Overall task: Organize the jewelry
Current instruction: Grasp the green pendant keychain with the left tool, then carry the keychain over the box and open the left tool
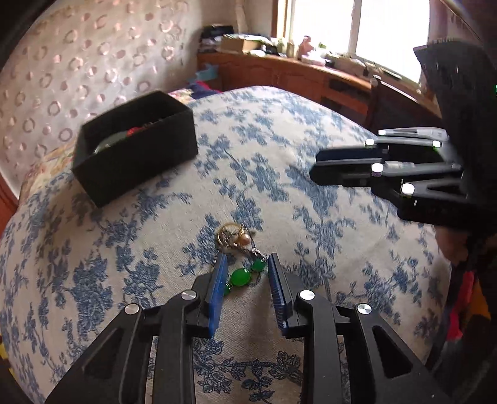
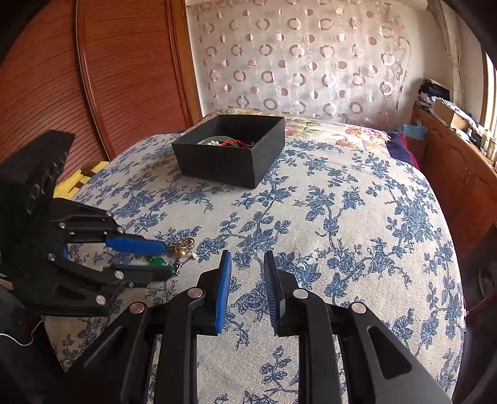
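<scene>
Left wrist view: left gripper low, fingers astride green-stone bracelet.

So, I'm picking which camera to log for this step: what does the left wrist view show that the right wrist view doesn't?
Only the left wrist view shows the green bead jewelry lying between the open fingers of the left gripper, plus the bright window.

Only the right wrist view shows the wooden slatted door, and white pearls and a red cord in the black box.

Both show the box, the blue floral bedspread, the gold ring piece and the right gripper, open and empty.
</scene>
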Demonstrator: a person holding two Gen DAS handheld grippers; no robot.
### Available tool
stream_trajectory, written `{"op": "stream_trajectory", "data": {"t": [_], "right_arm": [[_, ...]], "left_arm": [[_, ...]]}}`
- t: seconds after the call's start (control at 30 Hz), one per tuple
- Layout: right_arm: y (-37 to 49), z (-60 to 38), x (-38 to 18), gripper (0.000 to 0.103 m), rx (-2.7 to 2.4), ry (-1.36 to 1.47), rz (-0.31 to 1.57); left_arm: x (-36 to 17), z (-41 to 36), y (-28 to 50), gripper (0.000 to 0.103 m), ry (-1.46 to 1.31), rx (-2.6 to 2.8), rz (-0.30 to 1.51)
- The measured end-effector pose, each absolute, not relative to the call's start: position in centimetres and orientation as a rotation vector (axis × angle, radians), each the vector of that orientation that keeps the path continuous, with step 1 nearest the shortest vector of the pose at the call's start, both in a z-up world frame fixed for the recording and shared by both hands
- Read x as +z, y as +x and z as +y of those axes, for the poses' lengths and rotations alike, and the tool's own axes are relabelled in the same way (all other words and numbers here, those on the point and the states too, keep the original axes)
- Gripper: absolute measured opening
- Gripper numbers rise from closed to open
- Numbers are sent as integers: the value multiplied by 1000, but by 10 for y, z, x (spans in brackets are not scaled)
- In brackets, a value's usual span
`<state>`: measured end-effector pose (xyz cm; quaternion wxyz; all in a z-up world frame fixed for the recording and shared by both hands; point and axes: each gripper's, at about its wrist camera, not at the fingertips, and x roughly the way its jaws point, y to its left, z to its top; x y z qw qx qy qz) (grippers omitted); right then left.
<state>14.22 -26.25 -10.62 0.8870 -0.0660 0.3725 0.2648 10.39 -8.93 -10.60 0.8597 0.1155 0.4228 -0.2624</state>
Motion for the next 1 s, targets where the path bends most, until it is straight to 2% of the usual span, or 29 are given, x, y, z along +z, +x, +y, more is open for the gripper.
{"op": "stream_trajectory", "data": {"t": [0.33,0.37,0.43,0.63,1.0], "right_arm": [[143,-256,-110,24,560,-143,783],[143,-255,-110,24,560,-143,783],[142,-254,-109,24,564,-143,782],[140,-248,-110,24,581,-160,788],[139,-237,-113,24,601,-165,793]], "left_arm": [[-107,-84,89,25,297,-569,900],[-107,-84,89,24,299,-569,898],[-107,-84,88,12,300,-573,897],[-104,-81,86,11,274,-552,895],[-38,-54,76,11,139,-515,739]]}}
